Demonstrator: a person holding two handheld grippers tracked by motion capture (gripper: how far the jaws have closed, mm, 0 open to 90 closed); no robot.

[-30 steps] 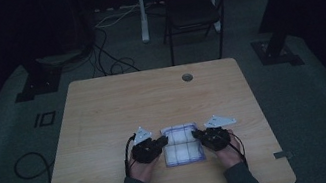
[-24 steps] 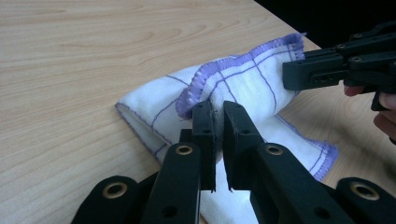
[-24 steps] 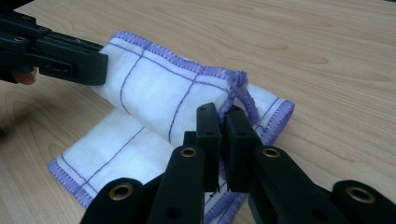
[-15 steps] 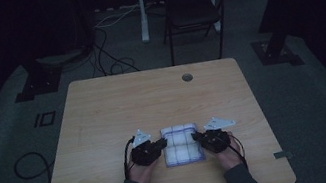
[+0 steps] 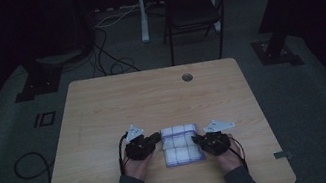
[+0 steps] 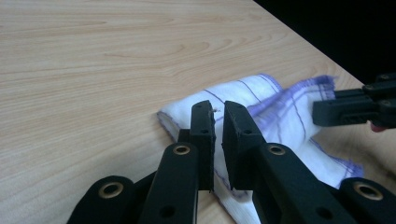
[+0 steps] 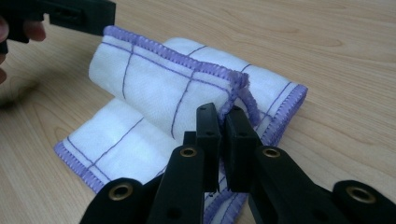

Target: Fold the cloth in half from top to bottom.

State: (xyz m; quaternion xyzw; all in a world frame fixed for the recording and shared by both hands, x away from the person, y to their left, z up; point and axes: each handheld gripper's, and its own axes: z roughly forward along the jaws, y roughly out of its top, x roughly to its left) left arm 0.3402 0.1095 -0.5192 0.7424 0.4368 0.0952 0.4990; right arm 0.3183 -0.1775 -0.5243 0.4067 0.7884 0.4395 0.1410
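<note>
A white cloth with purple grid lines and a purple hem lies partly folded near the front of the wooden table. My left gripper is at the cloth's left edge. In the left gripper view its jaws stand almost together with a thin slit, their tips at the rolled fold of the cloth, and I see nothing pinched. My right gripper is at the cloth's right side. In the right gripper view it is shut on the purple hem of the folded-over cloth.
A round cable hole sits near the table's far edge. Behind the table stand a dark chair and a white post, and cables lie on the floor. Bare wood stretches beyond the cloth.
My left gripper has shifted slightly left along the cloth's edge. The right gripper and the cloth have stayed in place.
</note>
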